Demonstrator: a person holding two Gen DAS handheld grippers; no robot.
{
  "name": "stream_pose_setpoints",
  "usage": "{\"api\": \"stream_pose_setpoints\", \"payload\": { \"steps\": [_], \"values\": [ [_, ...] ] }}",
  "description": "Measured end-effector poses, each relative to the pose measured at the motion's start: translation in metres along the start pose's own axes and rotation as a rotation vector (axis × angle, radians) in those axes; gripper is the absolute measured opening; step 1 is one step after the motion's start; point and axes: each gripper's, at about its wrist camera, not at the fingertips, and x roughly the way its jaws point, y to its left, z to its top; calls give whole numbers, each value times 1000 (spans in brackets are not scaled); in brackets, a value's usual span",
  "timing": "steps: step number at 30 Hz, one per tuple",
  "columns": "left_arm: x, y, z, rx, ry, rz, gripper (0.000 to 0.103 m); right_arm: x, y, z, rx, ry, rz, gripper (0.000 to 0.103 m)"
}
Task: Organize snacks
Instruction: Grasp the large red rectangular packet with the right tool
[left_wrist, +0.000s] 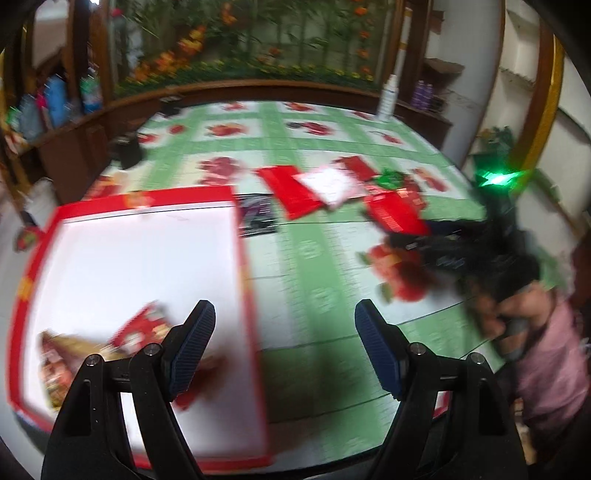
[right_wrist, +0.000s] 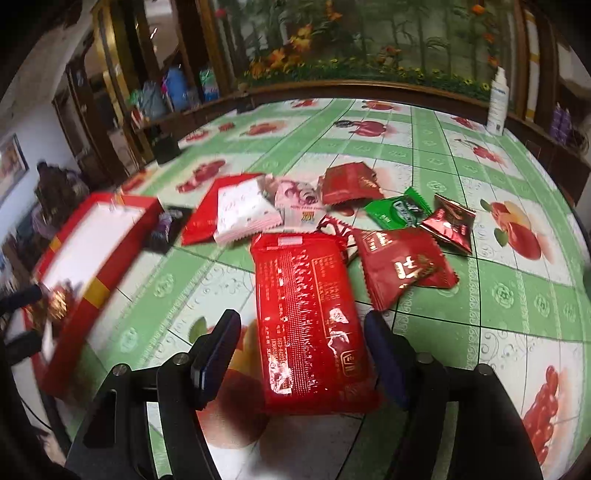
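A large red snack packet lies lengthwise between the jaws of my right gripper, which is shut on it, a shadow showing under its near end. The left wrist view shows that gripper at the right with the same packet sticking out of it. More snacks lie beyond: a red-and-white packet, a green one and several small red ones. My left gripper is open and holds nothing, over the right edge of a red box with a white inside. Two snacks lie in the box.
A green-and-white fruit-print cloth covers the table. A white bottle stands at the far right edge and a dark cup at the far left. A hand and pink sleeve are at the right. Wooden shelves ring the table.
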Motion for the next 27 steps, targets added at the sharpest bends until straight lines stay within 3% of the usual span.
{"api": "stream_pose_setpoints", "payload": {
  "steps": [1,8,12,20,24,27],
  "values": [
    [5,-3,4,-7,12,-13,78,0,-1,0,2,-5,-2,50],
    [58,-22,30,-77,109,-102,78,-4,-14,0,55,-9,-21,50],
    [84,-4,31,-148,158,-51,77,-6,-16,-1,58,-8,-29,50],
    [81,4,32,-116,142,-43,77,-8,-18,0,66,-4,-36,51],
    [72,3,49,-115,55,-26,77,-7,-20,1,79,-3,-29,51],
    [84,0,66,-84,72,26,77,-7,-18,1,71,-3,-35,52]
  ]
}}
